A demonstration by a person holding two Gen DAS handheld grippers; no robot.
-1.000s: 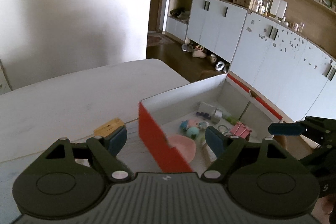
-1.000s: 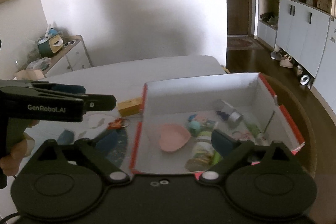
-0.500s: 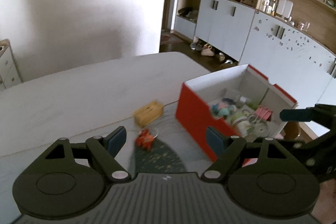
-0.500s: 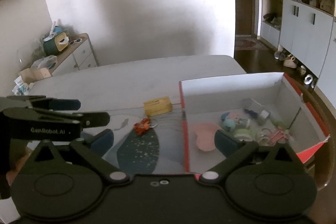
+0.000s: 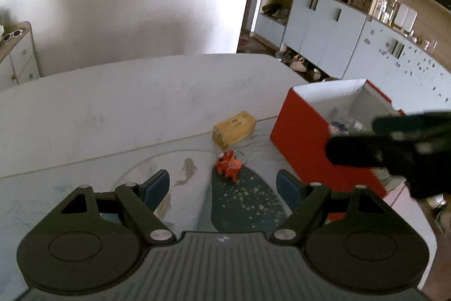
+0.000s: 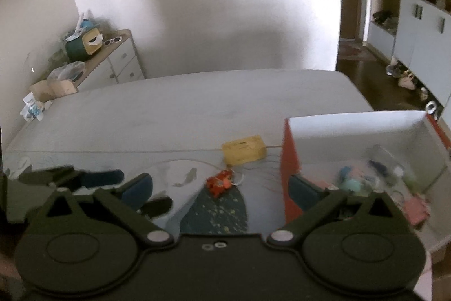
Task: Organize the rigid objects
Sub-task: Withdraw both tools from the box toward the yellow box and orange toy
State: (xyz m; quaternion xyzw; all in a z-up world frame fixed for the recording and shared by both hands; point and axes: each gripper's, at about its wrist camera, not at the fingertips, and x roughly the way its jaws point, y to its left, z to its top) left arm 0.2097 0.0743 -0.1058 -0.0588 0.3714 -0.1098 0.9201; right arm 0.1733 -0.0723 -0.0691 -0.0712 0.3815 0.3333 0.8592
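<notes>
Two items — yellow block (image 5: 234, 128) and orange toy (image 5: 228, 166) — await us left of the filled red box (image 5: 303, 137); both grippers (image 5: 222, 185) (image 6: 220, 188) spread, empty.

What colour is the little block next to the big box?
Yellow. The block shows best in the left wrist view, beside the red box.

White cabinets (image 5: 324, 24), low dresser (image 6: 118, 61), sunglasses (image 6: 112, 41) on top.
</notes>
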